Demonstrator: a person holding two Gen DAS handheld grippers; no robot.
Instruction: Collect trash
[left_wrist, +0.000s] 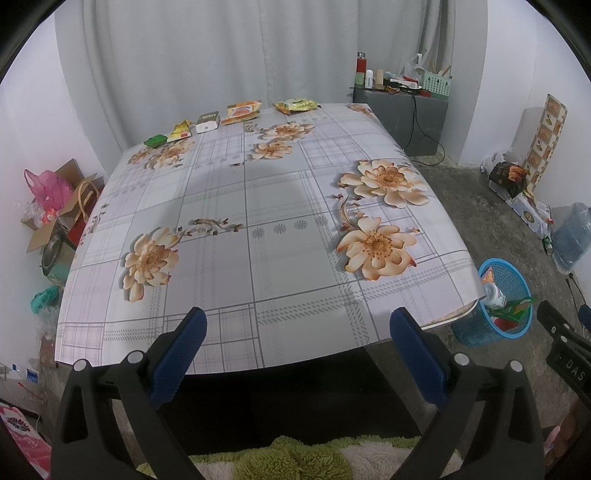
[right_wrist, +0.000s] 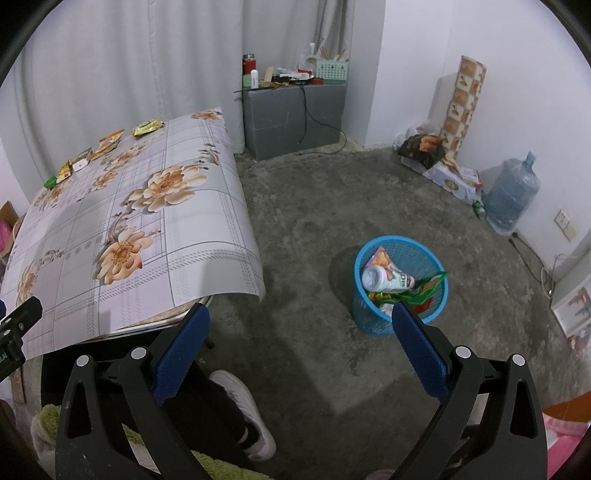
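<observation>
Five pieces of trash lie in a row along the far edge of the bench (left_wrist: 258, 206), in the upper middle of the left wrist view: a small green packet (left_wrist: 155, 140), a yellow wrapper (left_wrist: 181, 130), a white box (left_wrist: 208, 122), an orange-and-yellow snack bag (left_wrist: 242, 111) and a yellow-green bag (left_wrist: 296, 105); their printing is too small to read. The bench carries a checked cloth with large peach flowers. Both left tongs (left_wrist: 297, 325) and right tongs (right_wrist: 301, 321) stand wide apart with nothing between the blue pads, the left at the bench's near edge, the right over the concrete floor (right_wrist: 303, 206). A blue basket (right_wrist: 369, 321) sits on the floor at lower right of the bench, holding a white bottle (right_wrist: 388, 277) with a partly legible label, a green wrapper (right_wrist: 428, 282) and an orange one. At the right edge of the left wrist view, the other tool shows the letters "DAS". A water jug (right_wrist: 511, 194) stands by the right wall, and a grey cabinet (right_wrist: 291, 114) in the corner carries bottles and a green crate.
</observation>
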